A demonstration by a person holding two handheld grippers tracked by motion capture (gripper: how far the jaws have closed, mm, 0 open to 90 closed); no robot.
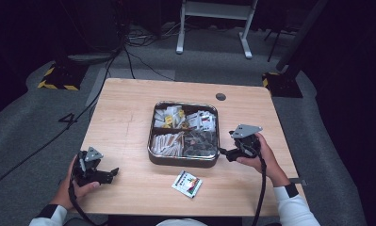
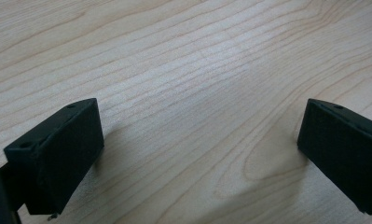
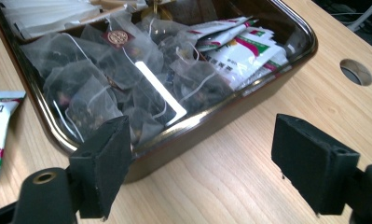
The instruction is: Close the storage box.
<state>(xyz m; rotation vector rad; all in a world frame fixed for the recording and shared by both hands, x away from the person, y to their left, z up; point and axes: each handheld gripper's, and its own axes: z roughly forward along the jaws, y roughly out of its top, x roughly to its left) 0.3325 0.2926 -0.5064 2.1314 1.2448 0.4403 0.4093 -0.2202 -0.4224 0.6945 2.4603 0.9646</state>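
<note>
Tray [image 1: 151, 141] sits mid-tabletop [image 1: 124, 108] — landmark for all else. Right gripper [image 1: 224, 153] just off the tray's right wall, jaws wide, holding nothing; clear tea bags [image 3: 104, 84] lie in the nearest compartment. Sachet [image 1: 186, 183] flat on the wood just in front of the tray. Left gripper [image 1: 111, 174] well left of it — jaws wide, empty.

The high view looks forward and down from above the person's side, taking in the whole table [image 1: 129, 122] from far off. The left gripper view sits low, facing bare wood close up. The right gripper view looks along its tool at the tray [image 3: 230, 112] from very near; the high view shares that tray [image 1: 183, 160].
</note>
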